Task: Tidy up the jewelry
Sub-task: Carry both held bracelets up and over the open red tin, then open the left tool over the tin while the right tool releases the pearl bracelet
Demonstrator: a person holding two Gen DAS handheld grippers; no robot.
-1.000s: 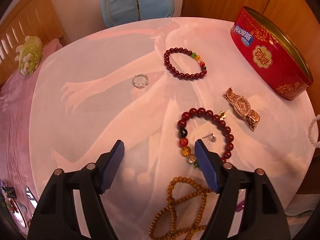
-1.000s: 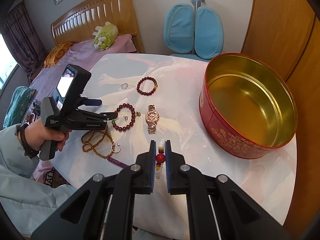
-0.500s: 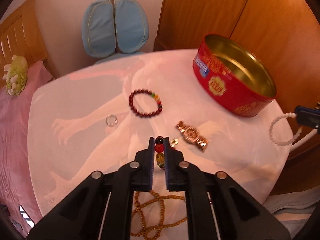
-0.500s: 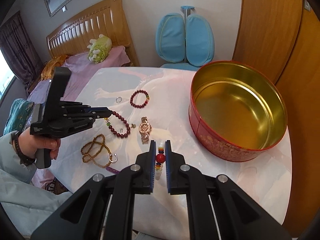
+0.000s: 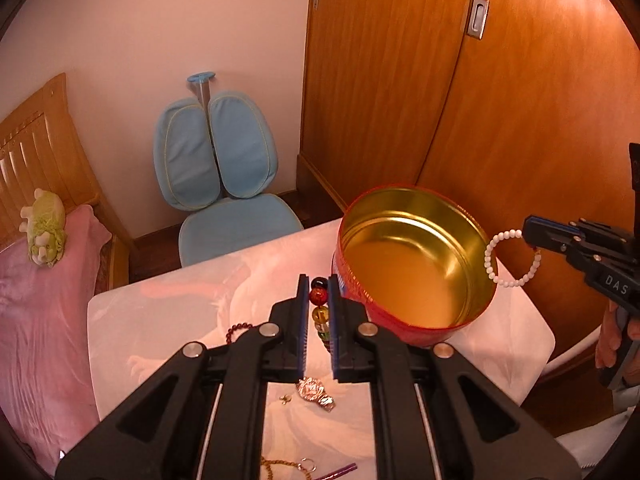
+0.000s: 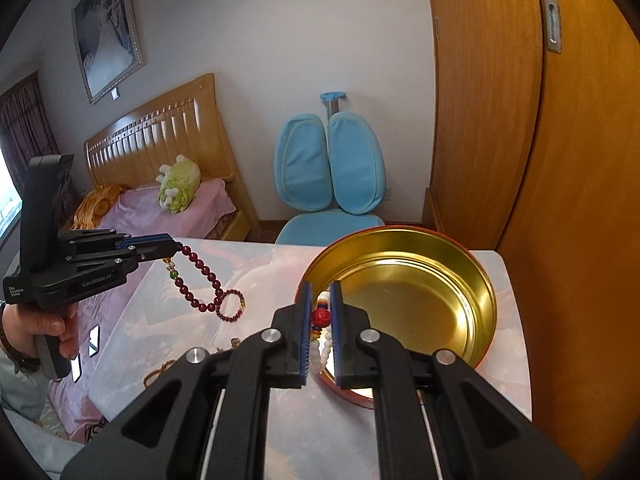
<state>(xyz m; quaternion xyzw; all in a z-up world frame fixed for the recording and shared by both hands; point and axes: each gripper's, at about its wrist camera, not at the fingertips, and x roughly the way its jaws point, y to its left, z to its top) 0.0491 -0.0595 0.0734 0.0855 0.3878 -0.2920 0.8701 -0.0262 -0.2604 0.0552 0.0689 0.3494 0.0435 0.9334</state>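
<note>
My left gripper (image 5: 319, 284) is shut on the dark red bead bracelet (image 5: 319, 297), lifted above the table (image 5: 180, 308) just left of the red tin (image 5: 460, 248). In the right wrist view that bracelet (image 6: 200, 280) dangles from the left gripper (image 6: 176, 246). My right gripper (image 6: 321, 292) is shut on the white bead bracelet (image 6: 322, 350) at its red bead, over the near rim of the tin (image 6: 460, 280). From the left wrist view, the white bracelet (image 5: 508, 260) hangs beside the tin's right rim under the right gripper (image 5: 528, 232). The tin's gold inside holds nothing.
On the table lie a gold watch (image 5: 314, 390), a small earring (image 5: 285, 399), a smaller dark red bracelet (image 6: 232, 306), a wooden bead necklace (image 6: 160, 372) and a purple strip (image 5: 340, 470). A blue chair (image 5: 224, 184) stands behind, a wooden wardrobe (image 5: 440, 100) to the right, a bed (image 6: 168, 216) to the left.
My left gripper closed on the dark red bracelet and lifted it off the table. Both grippers rose and moved toward the tin, the right one still gripping the white bracelet.
</note>
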